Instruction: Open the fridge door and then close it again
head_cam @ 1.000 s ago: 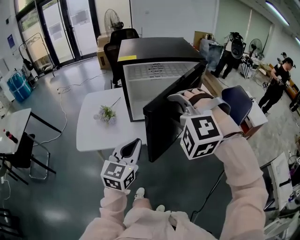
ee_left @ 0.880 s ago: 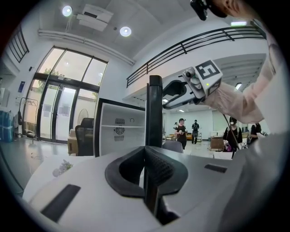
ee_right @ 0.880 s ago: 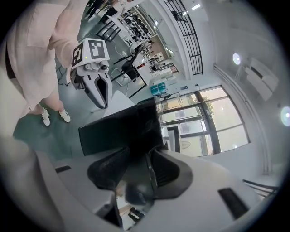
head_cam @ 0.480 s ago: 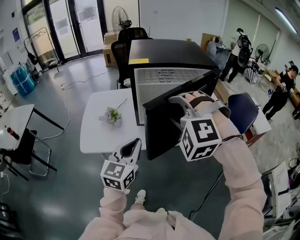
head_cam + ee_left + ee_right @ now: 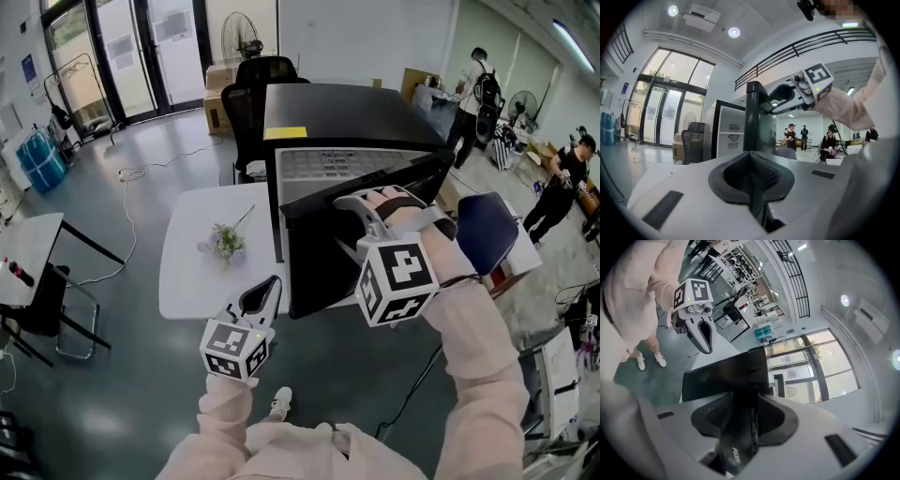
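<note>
Yellow is the one bright mark on the black fridge [image 5: 347, 103]: a small label [image 5: 284, 132] at the front of its top, with print too small for me to read. The pale panel [image 5: 347, 164] inside carries rows of dark print that I cannot make out either. In the right gripper view, white lettering [image 5: 733, 457] sits on the dark strip between the jaws. It seems to begin "FU", and I cannot settle the rest.

Only the head view shows me the white table [image 5: 187, 277] under the fridge, a small flowering sprig [image 5: 225, 241] on it, and the fridge door [image 5: 323, 267] standing part-way open. The left gripper view gives me that door edge-on, with people [image 5: 791, 136] standing in the hall beyond. The right gripper view looks back at my left claw [image 5: 704, 336] from the front.

My right claw [image 5: 364, 204] pinches the top edge of the fridge door. Its jaws have just been closing a little, with the door's edge between them and a pad on either face. The left claw hangs low beside the table's edge, jaws pressed together with nothing between them.
</note>
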{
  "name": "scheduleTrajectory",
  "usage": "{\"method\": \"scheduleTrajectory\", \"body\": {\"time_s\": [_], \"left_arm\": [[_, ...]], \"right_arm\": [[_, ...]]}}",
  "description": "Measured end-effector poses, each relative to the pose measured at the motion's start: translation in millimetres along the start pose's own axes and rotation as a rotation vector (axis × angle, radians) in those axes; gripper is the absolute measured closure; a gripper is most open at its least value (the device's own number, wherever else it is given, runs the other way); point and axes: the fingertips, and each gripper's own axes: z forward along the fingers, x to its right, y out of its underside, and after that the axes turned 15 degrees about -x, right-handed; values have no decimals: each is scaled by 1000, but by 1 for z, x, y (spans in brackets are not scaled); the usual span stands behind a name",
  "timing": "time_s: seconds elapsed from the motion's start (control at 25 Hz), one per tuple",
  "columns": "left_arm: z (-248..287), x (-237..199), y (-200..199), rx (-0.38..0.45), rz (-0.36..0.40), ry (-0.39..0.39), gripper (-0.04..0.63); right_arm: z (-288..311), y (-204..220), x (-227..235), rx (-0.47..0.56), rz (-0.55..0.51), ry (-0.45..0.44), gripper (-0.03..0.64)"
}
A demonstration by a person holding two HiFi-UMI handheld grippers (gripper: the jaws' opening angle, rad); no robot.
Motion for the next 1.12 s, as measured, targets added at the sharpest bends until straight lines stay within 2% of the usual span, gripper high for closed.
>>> {"method": "scheduleTrajectory", "body": {"time_s": [1.12], "left_arm": [[39, -84, -20, 15, 26, 72, 584]], "right_arm": [[81, -15, 50, -101, 78, 18, 457]]}}
